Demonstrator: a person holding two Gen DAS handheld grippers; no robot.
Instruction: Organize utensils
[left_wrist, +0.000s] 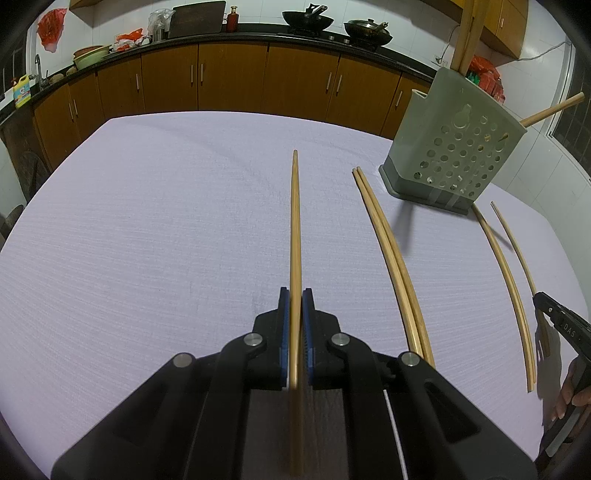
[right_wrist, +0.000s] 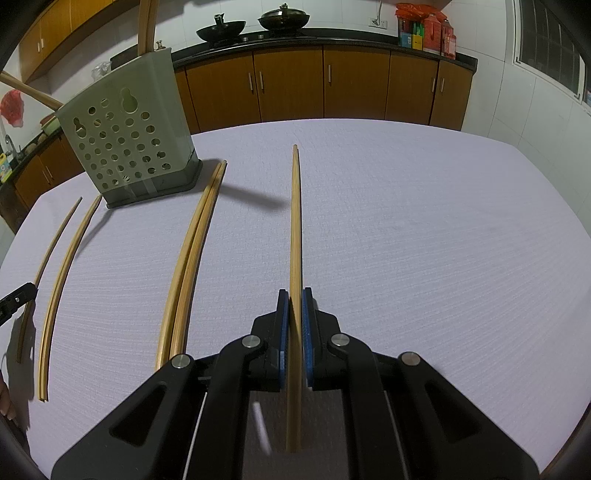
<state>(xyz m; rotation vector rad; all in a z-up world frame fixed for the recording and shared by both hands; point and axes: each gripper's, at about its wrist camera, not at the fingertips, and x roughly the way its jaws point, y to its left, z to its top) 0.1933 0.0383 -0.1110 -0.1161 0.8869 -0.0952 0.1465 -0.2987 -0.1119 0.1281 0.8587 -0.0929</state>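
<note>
A slim, tapered wooden chopstick (left_wrist: 294, 229) was pinched between the blue ribbed pads of the left gripper (left_wrist: 295, 299), above the lavender woven tablecloth (left_wrist: 147, 240), its long axis pointed straight ahead. Another chopstick (right_wrist: 295, 229) was likewise clamped by the right gripper (right_wrist: 294, 299).

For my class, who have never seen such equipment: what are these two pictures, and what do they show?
A person holds a black two-finger gripper in each hand, with a camera on each looking along its fingers. One picture comes from the left gripper, the other from the right gripper. Each is shut on one long wooden chopstick. A pair of wooden chopsticks lies on the pale lilac tablecloth, beside a grey-green perforated plastic utensil holder.
</note>
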